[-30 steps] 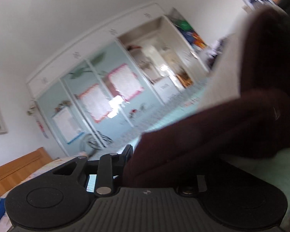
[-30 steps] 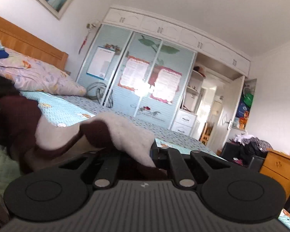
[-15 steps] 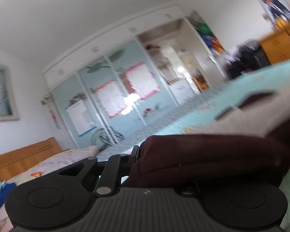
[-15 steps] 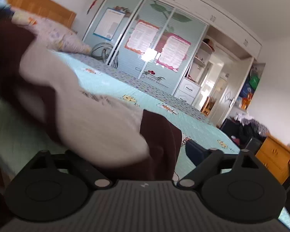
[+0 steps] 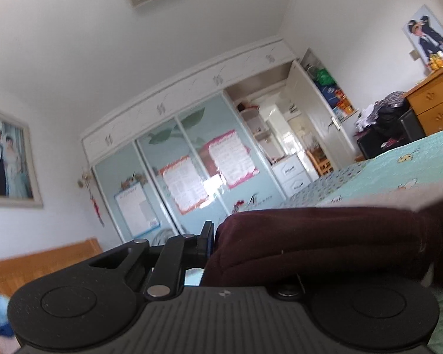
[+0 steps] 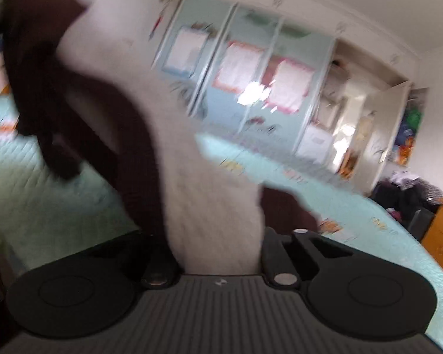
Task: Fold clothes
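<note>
Both grippers hold one maroon-and-cream garment (image 5: 325, 242) above the mint bedspread (image 5: 398, 171).

Right wrist view is heavily motion-blurred; we cannot read fabric edges there, and the garment (image 6: 215, 200) covers the fingertips of the right gripper (image 6: 218, 250), rising from 6 o'clock toward 10 o'clock. Its linkage arms sit close in with cloth packed between them, so we log it as pinching the garment. In the left wrist view the left gripper (image 5: 218, 244) shows only its 9 o'clock finger (image 5: 207, 236); the other is buried under maroon cloth. The fabric bunches against that finger and runs toward 3 o'clock, cut off at the frame edge: clamped on the garment. The wardrobe (image 5: 192, 174) stands behind.
</note>
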